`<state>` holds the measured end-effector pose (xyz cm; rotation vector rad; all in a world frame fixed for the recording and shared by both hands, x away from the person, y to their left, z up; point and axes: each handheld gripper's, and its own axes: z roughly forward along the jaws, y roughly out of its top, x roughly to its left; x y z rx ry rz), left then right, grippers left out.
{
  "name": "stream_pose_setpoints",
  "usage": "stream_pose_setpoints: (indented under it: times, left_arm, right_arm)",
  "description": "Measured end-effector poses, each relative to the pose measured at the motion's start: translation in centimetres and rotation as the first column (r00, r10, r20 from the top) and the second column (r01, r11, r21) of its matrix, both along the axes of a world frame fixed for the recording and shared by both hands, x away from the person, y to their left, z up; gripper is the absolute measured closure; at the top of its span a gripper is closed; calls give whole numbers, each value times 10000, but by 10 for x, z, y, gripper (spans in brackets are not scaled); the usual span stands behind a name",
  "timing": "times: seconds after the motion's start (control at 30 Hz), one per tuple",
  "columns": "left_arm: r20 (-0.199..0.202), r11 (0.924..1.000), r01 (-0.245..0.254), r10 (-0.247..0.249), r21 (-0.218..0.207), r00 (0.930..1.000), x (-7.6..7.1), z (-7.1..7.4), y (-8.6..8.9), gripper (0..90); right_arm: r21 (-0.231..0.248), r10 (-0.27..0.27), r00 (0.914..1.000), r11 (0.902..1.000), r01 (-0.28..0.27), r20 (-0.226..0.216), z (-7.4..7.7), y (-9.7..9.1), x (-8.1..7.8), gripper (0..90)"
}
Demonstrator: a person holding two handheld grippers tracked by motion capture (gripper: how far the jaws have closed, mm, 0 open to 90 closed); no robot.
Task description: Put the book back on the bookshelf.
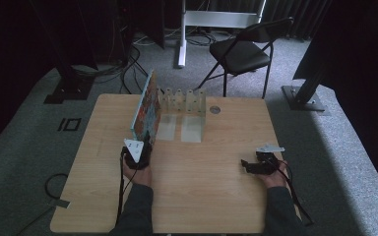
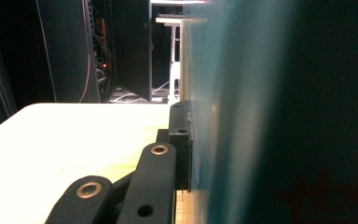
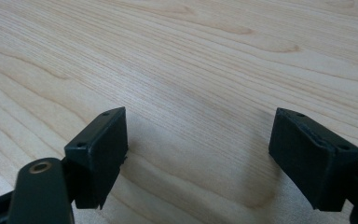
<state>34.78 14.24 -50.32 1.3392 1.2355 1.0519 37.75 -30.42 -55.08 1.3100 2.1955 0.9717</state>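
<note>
**Book held on edge at the rack, not yet slotted**

While the left gripper [image 1: 139,150] clamps the near end of the picture book [image 1: 144,107], we judge the work to be about midway: the book is already stood up on its edge on the table [image 1: 216,167], but it still stands at the left side of the clear slotted rack [image 1: 183,112] rather than between its dividers. From the table's centre the book lies toward ten o'clock, with the rack at about twelve o'clock and just beside the book's far end. What is left, as we read it, is to guide the book into a slot and let go.

In the left gripper view we see one black pad [image 2: 181,144] pressed flat against the teal cover [image 2: 242,112], so those jaws are closed on the book (the opposite pad is hidden behind the cover). The right gripper [image 1: 259,165] rests low over the table at about four o'clock, well apart from book and rack; its own view shows both pads [image 3: 103,154] standing wide with bare wood between them, holding nothing.

The book's long axis runs along the table from the near end, at the gripper, away toward roughly twelve to one o'clock, its far end reaching the rack's left corner. Its colourful face looks toward three o'clock, tilted slightly, and its top edge points up. We cannot tell from these views which edge is the spine.
</note>
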Motion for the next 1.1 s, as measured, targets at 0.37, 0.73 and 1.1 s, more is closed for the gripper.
stream_pose_setpoints:
  times: [0.37,0.73,1.1]
  left_arm:
    - [-13,9999,113,-113,29,9999,-1,-1,3,808]
    - [23,9999,-23,23,101,10000,-1,-1,3,800]
    - [370,9992,2,-17,396,9993,-4,5,7,732]
  right_arm:
    - [-2,3,10000,10000,-3,1,0,0,0,192]
    - [-4,2,10000,10000,-2,3,0,0,0,192]
    - [-1,0,10000,10000,0,2,0,0,0,192]
